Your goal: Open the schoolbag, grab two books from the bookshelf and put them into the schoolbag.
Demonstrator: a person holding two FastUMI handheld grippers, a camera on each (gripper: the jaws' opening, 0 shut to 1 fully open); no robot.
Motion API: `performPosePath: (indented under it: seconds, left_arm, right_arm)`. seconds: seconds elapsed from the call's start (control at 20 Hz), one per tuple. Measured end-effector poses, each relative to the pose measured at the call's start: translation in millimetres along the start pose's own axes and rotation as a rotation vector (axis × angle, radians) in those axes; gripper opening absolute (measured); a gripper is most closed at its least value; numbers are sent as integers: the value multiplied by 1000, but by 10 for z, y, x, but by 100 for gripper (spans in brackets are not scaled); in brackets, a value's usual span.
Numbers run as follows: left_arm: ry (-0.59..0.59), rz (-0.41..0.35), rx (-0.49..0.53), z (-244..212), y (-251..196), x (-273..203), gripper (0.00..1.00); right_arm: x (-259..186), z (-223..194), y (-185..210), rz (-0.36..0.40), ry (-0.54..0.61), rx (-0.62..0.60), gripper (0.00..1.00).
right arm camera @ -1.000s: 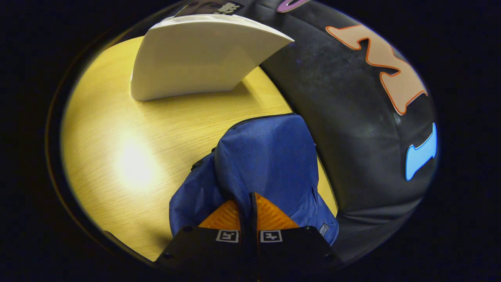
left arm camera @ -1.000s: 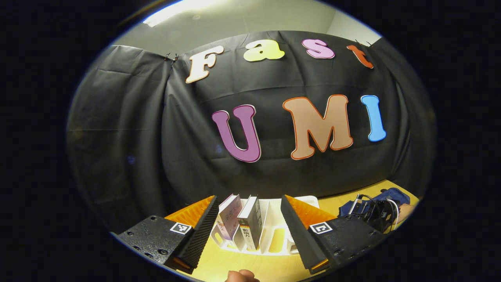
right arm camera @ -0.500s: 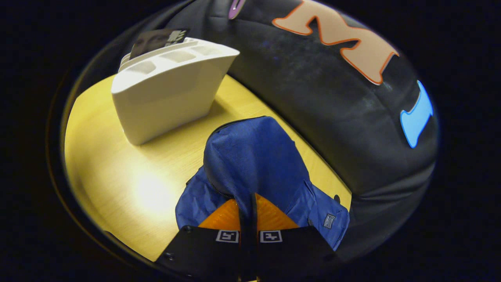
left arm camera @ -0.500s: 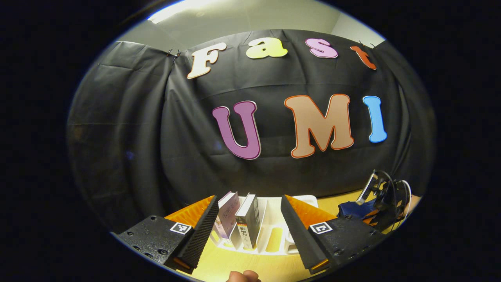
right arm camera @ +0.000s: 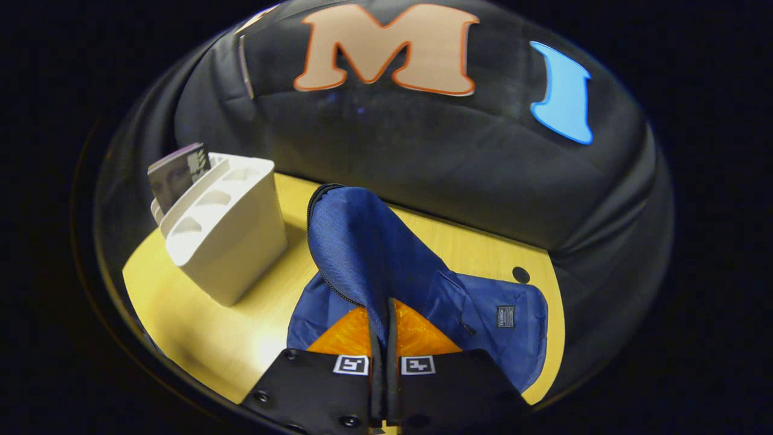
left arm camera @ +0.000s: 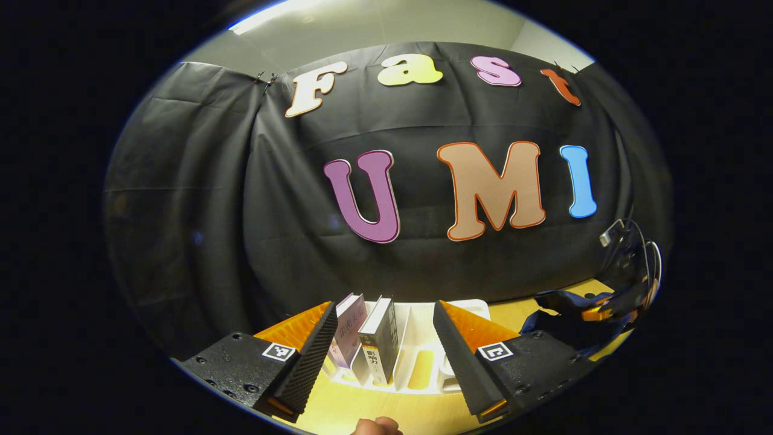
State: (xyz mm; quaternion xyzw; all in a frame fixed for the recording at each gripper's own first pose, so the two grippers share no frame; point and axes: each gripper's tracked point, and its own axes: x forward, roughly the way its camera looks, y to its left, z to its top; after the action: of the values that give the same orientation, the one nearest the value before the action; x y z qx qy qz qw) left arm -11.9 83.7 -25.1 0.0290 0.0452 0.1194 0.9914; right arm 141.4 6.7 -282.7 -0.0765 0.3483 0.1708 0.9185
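My left gripper [left arm camera: 383,305] is open and holds nothing. It hovers in front of the white bookshelf [left arm camera: 423,362]. Two books stand upright in the shelf's left slots, a pale lilac book [left arm camera: 349,329] and a dark one with a white top edge [left arm camera: 379,344]. The blue schoolbag [right arm camera: 374,241] lies on the table to the right of the bookshelf [right arm camera: 235,241]. My right gripper [right arm camera: 386,302] is shut on a fold of its fabric and holds that flap up, with the zip edge showing along it. In the left gripper view the right gripper [left arm camera: 604,311] hangs over the bag [left arm camera: 561,305] at far right.
The yellow wooden table [right arm camera: 483,248] ends at the black cloth wall just behind the bag and the shelf. A small dark round hole [right arm camera: 520,275] sits in the tabletop behind the bag. A book cover [right arm camera: 175,175] sticks up from the shelf's far end. A fingertip [left arm camera: 374,426] shows at the bottom edge.
My right gripper has risen and tilted up, pulling the bag's flap higher; in the left gripper view it moved up and to the right. The left gripper has hardly moved.
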Motion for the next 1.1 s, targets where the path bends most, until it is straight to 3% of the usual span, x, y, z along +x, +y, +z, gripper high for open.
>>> performPosePath:
  seconds: [0.4, 0.5, 0.75, 0.95, 1.1]
  left_arm:
    - [38, -22, -48, -106, -2, 146, 93]
    - [55, -15, -54, -146, 59, 214, 93]
    - [92, -24, -47, -247, 144, 424, 94]
    - [161, -99, -87, -401, 84, 620, 94]
    - [243, -135, -46, -508, 108, 850, 93]
  right_arm:
    - [-261, 185, -398, -15, -91, 352, 7]
    - [-334, 210, -474, -25, -108, 404, 4]
    - [-487, 300, -569, -52, -121, 432, 6]
    - [-470, 258, -568, -56, -124, 449, 6]
    - [-471, 243, -569, -53, -124, 461, 6]
